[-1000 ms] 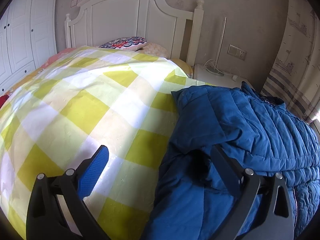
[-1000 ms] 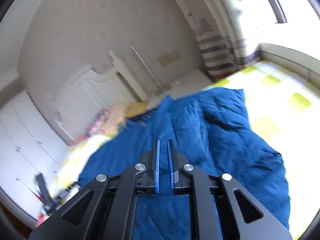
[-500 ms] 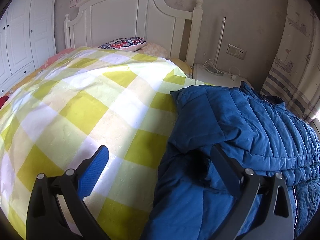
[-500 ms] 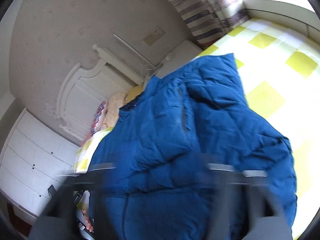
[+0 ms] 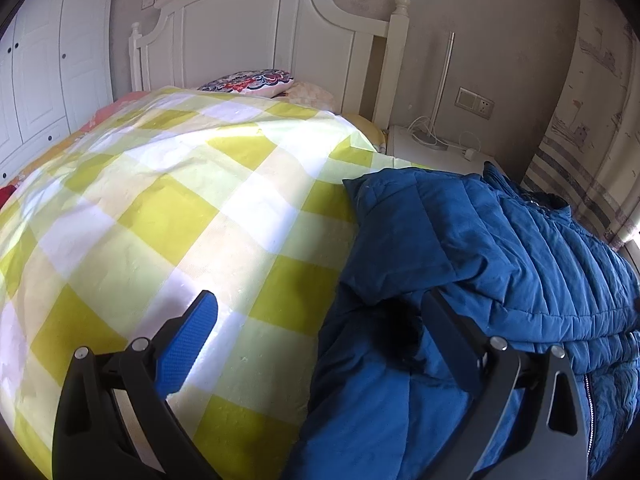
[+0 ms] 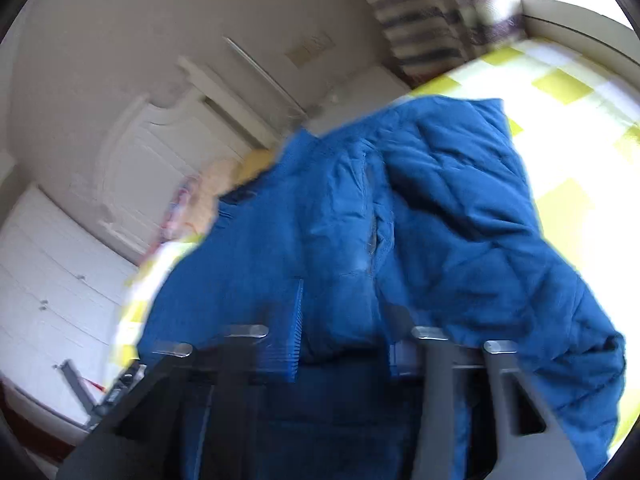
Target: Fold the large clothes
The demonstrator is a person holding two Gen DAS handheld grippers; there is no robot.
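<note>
Left wrist: left gripper [image 5: 320,312] wide open, empty, low over bedspread [image 5: 168,208]; blue jacket [image 5: 480,264] lies right. Right gripper [image 6: 344,320] blurred, jaws apart, nothing held, over jacket [image 6: 400,220].

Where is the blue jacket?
In the left wrist view the jacket lies on the right side of the checked bedspread, near the nightstand.

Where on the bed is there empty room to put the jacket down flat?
The checked blanket lies bare between the blue jacket and the pillows by the headboard. The jacket crowds the side near the curtain.
</note>
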